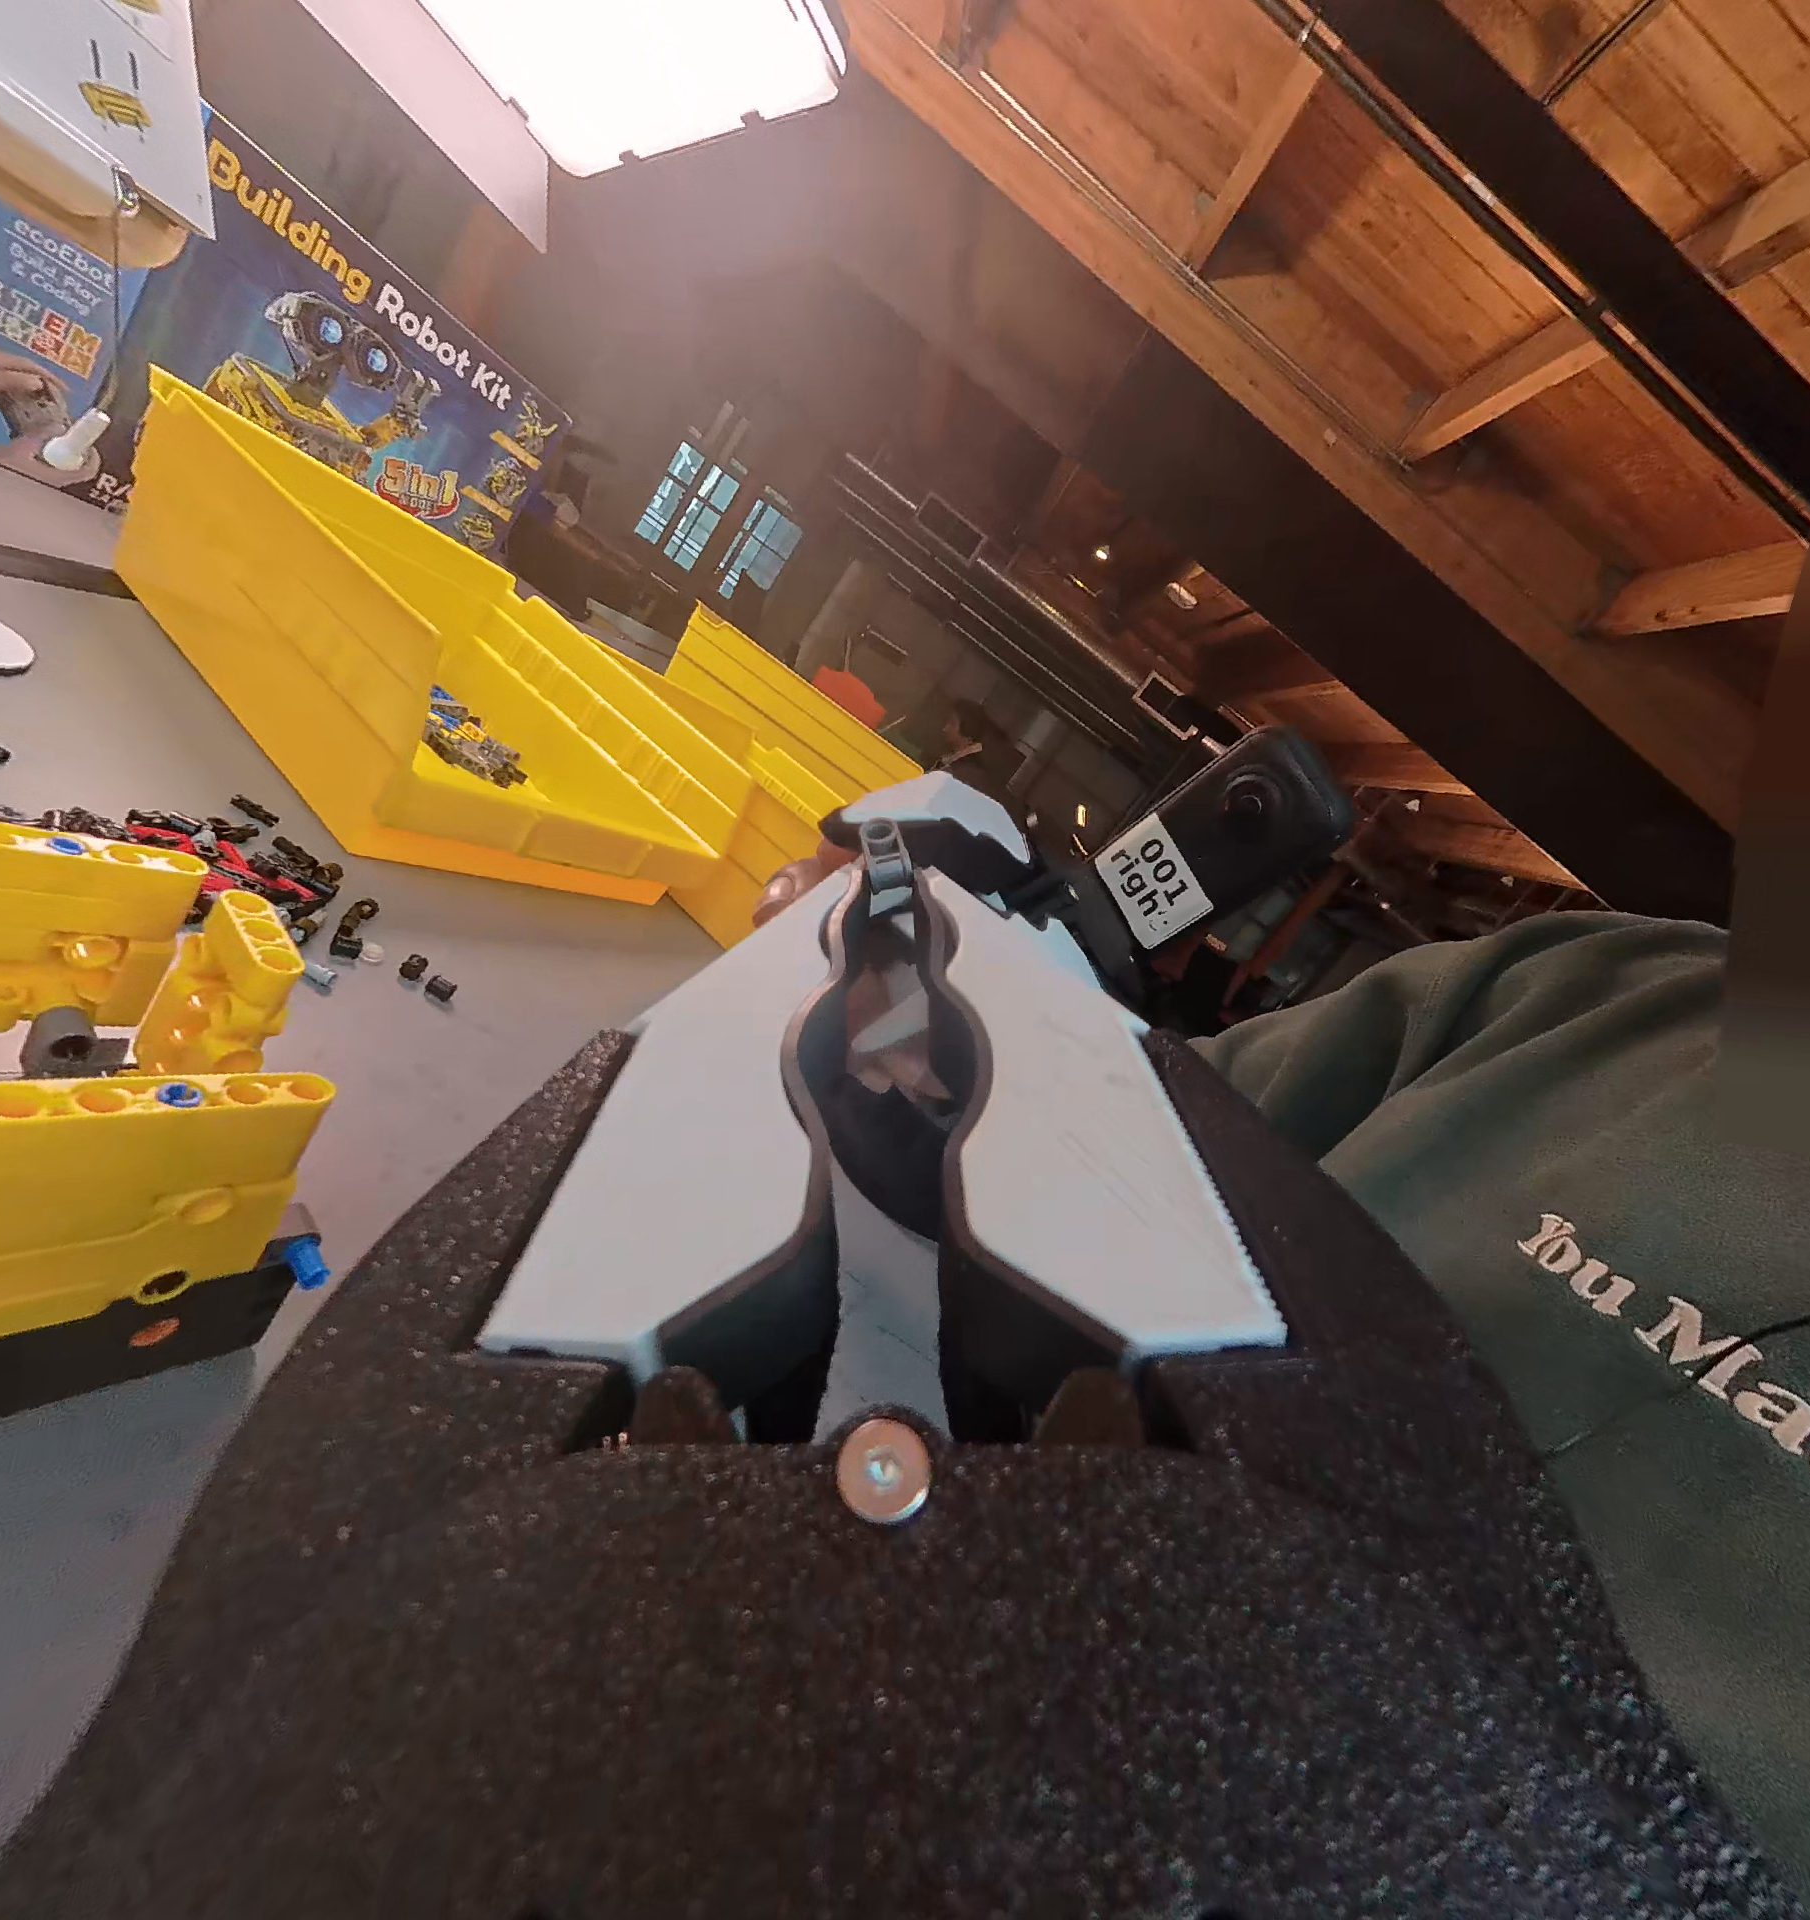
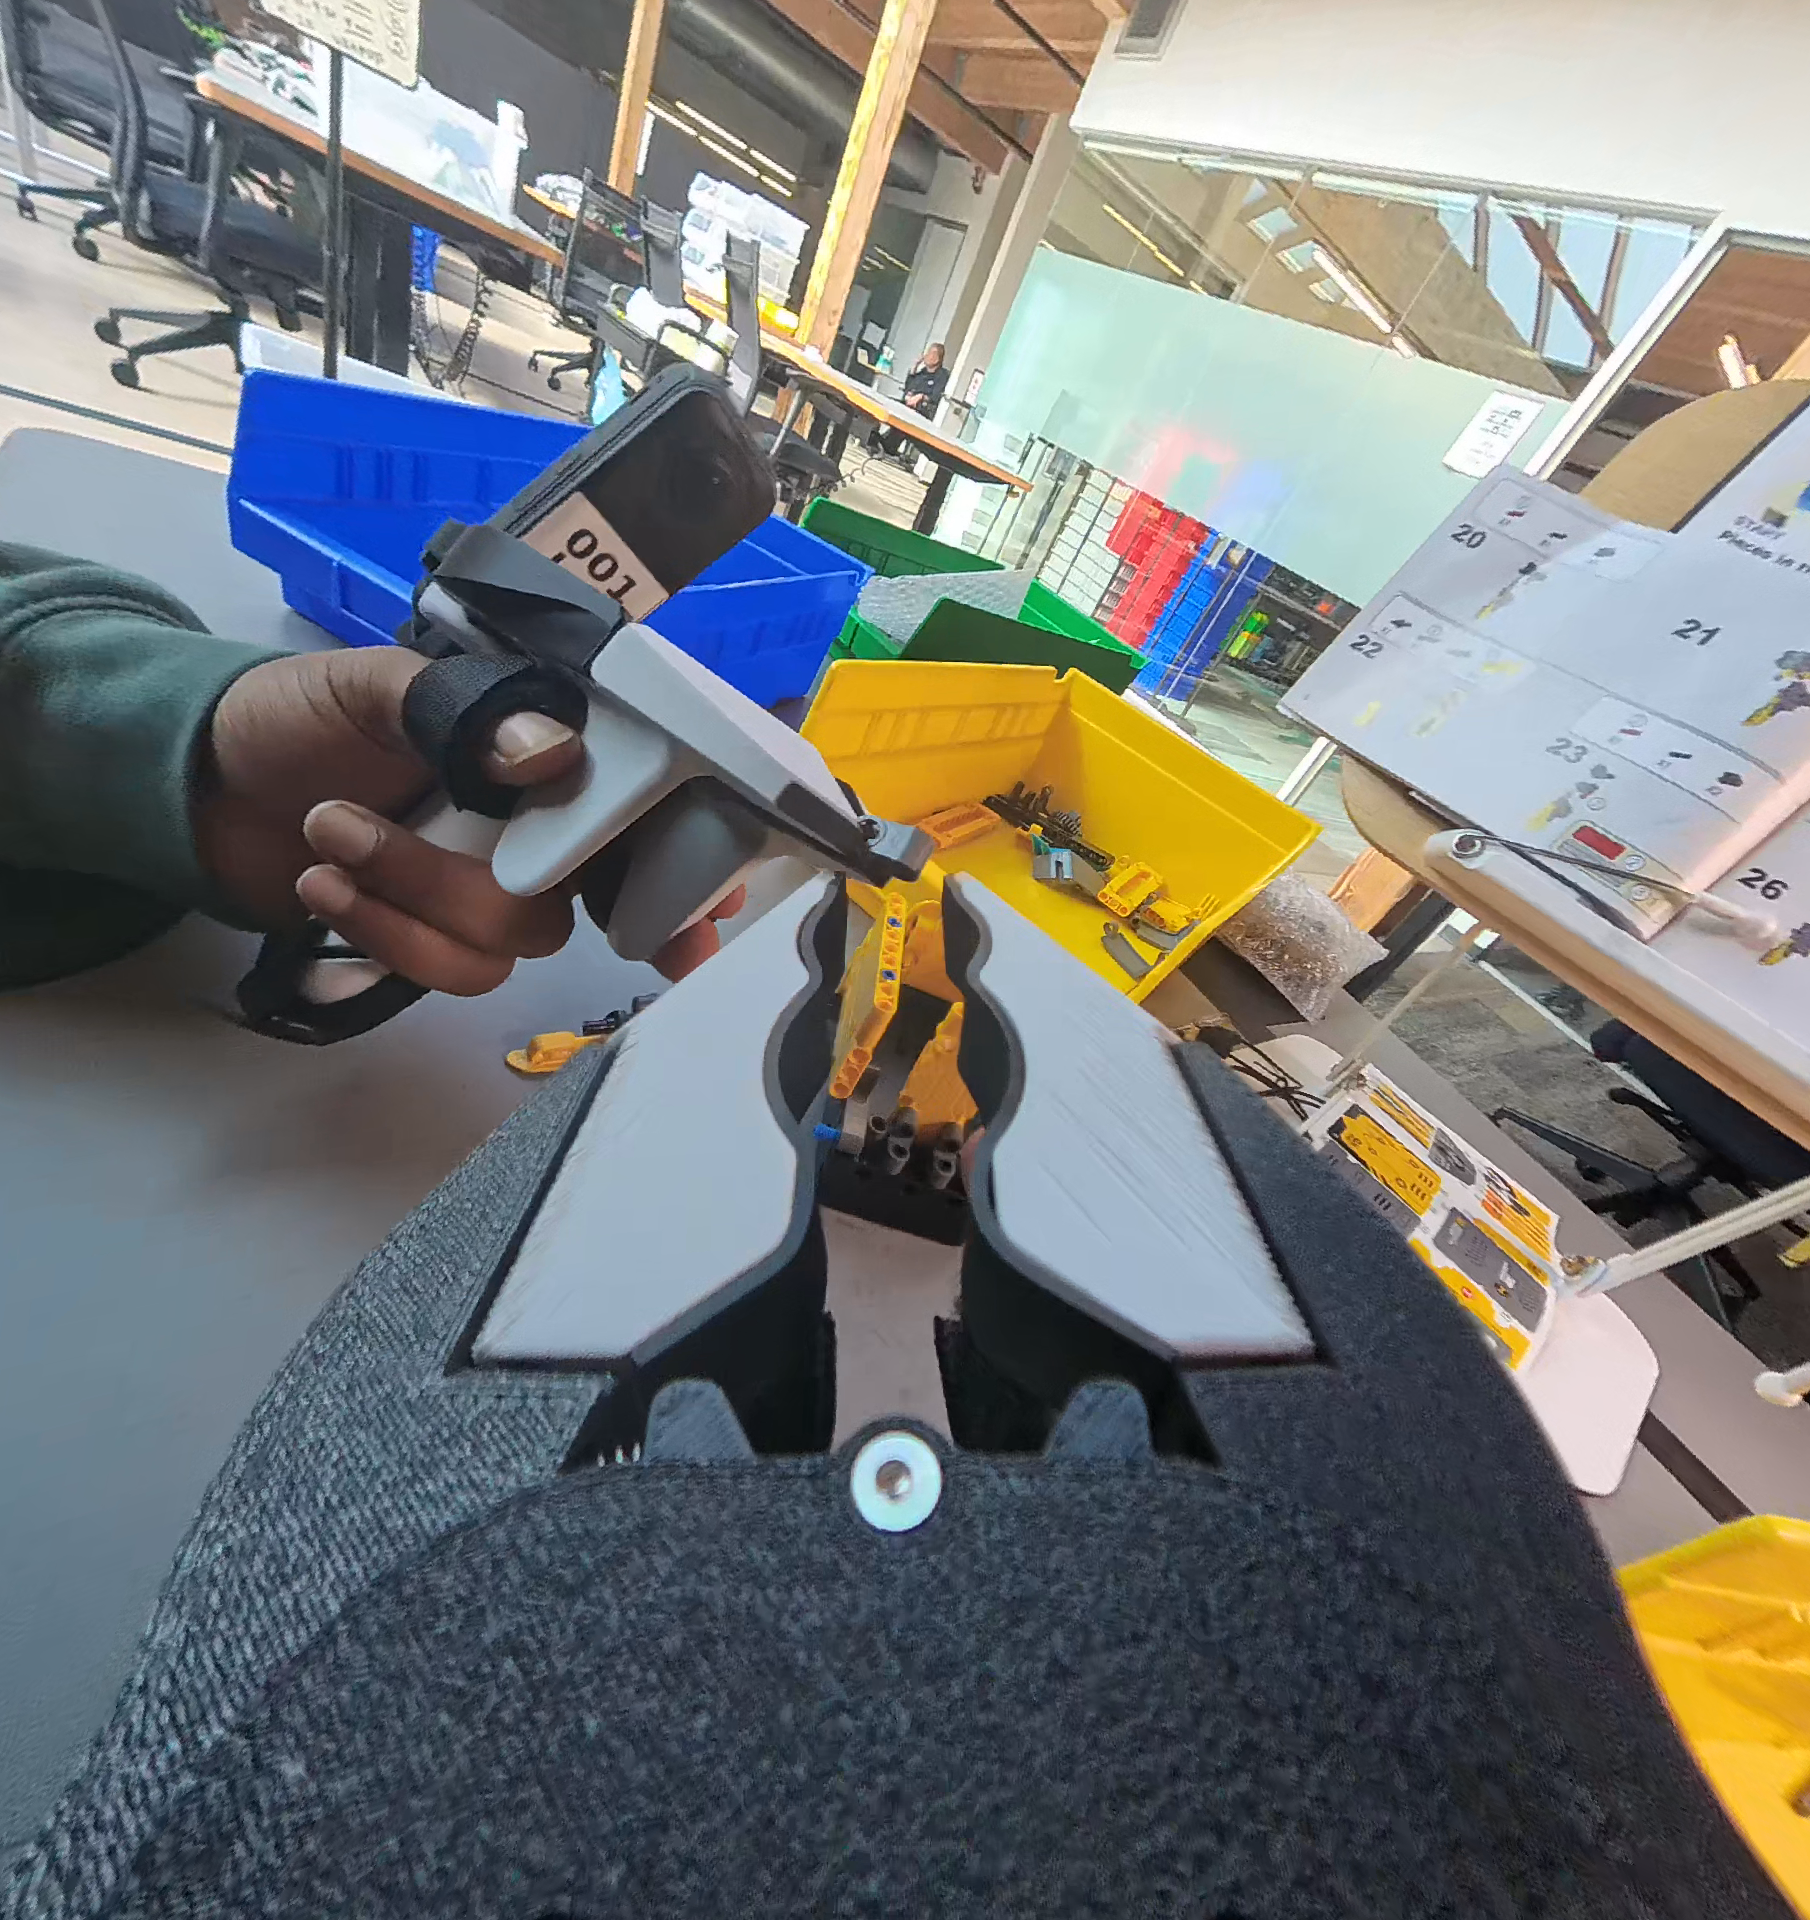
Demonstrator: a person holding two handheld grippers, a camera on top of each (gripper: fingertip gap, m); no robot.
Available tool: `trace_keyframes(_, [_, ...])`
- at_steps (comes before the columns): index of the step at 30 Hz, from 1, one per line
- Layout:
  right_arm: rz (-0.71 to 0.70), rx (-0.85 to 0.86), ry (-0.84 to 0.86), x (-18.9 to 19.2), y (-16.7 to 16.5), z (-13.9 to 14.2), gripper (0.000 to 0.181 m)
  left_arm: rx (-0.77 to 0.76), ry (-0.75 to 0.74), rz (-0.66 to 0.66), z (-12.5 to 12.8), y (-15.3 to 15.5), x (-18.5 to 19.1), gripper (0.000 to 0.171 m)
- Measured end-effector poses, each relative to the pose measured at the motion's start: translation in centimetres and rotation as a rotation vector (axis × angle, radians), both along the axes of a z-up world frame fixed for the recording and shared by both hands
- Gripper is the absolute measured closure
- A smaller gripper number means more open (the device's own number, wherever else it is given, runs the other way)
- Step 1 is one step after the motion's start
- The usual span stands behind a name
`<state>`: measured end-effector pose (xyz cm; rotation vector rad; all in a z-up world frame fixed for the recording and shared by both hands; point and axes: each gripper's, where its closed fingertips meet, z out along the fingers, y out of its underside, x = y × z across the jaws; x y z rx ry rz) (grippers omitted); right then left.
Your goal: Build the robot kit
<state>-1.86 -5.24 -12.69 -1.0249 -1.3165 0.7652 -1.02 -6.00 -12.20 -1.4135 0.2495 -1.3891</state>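
Left gripper (image 1: 885, 883): jaws closed down on a small grey connector piece (image 1: 883, 850), pinched at the tips and sticking out beyond them. In the right wrist view the same gripper (image 2: 896, 842) is held in a person's hand (image 2: 381, 821), green sleeve (image 2: 59, 717) behind it, tips just above and touching-close to the right gripper's tips.

Right gripper (image 2: 893, 904): jaws part open, a gap between the tips. Between the fingers sits a yellow brick model (image 2: 880, 997) with grey and black parts below it; whether the fingers actually press on it, cannot tell.

Surroundings: grey table (image 2: 101, 1143). Yellow bin (image 2: 1244, 831) with loose pieces just beyond the grippers; blue bin (image 2: 361, 488) and green bin (image 2: 984, 623) farther off. Open instruction booklet (image 2: 1607, 665) on a stand at right. In the left wrist view, yellow beam assembly (image 1: 122, 1174) at near left, scattered small black and red pieces (image 1: 257, 862) beyond it, yellow trays (image 1: 361, 623) farther, kit box (image 1: 381, 384) at the far edge.
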Motion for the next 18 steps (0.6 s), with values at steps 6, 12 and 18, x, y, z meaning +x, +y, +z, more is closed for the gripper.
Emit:
trace_keyframes(6, [0.001, 0.086, 0.001, 0.0, -0.4, 0.3, 0.165, -0.026, -0.053, -0.061, 0.1, -0.4, 0.6, 0.165])
trace_keyframes(12, [0.189, 0.122, -0.066, 1.2, -1.9, 0.1, 0.17, -0.086, -0.08, -0.21, 0.0, -1.6, 1.6, 0.165])
trace_keyframes(18, [0.353, 0.092, -0.118, 2.8, -3.3, -0.3, 0.179, -0.13, -0.082, -0.339, -0.4, -2.8, 3.0, 0.162])
